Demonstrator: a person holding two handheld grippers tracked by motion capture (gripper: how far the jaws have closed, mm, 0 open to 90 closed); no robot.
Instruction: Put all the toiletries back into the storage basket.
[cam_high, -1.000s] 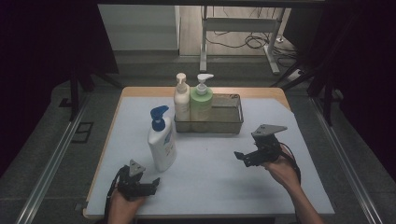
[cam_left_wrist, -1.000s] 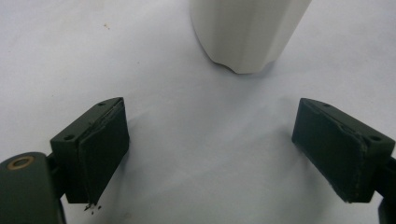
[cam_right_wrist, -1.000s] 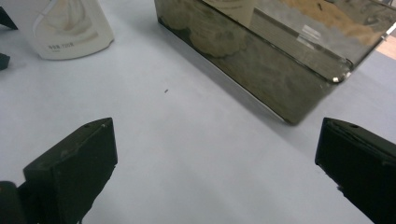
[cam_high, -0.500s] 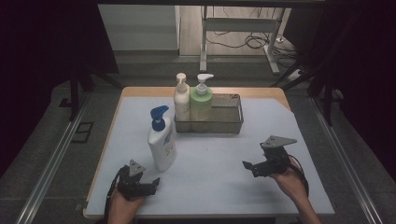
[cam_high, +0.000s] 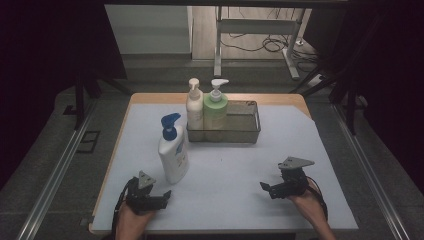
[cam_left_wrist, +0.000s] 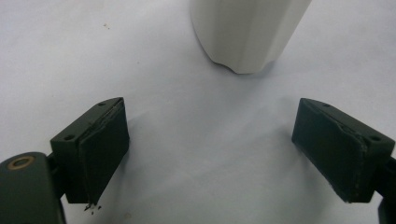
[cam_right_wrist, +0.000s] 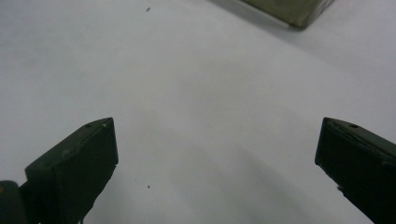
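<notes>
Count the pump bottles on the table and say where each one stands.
3. The cream bottle and green bottle stand in the wire basket; the blue-pump bottle stands on the table in front of it.

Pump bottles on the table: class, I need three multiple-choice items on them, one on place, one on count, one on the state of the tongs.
1. Where does the blue-capped bottle stand?
A in the basket
B on the table, outside the basket
C held in the tongs

2. How many bottles stand in the basket?
A one
B two
C three

3. The left tongs are:
A open, empty
B shut on a bottle
C shut, empty

Answers: 1 B, it stands on the white sheet in front of the basket. 2 B, a cream bottle and a green bottle. 3 A, jaws wide apart.
</notes>
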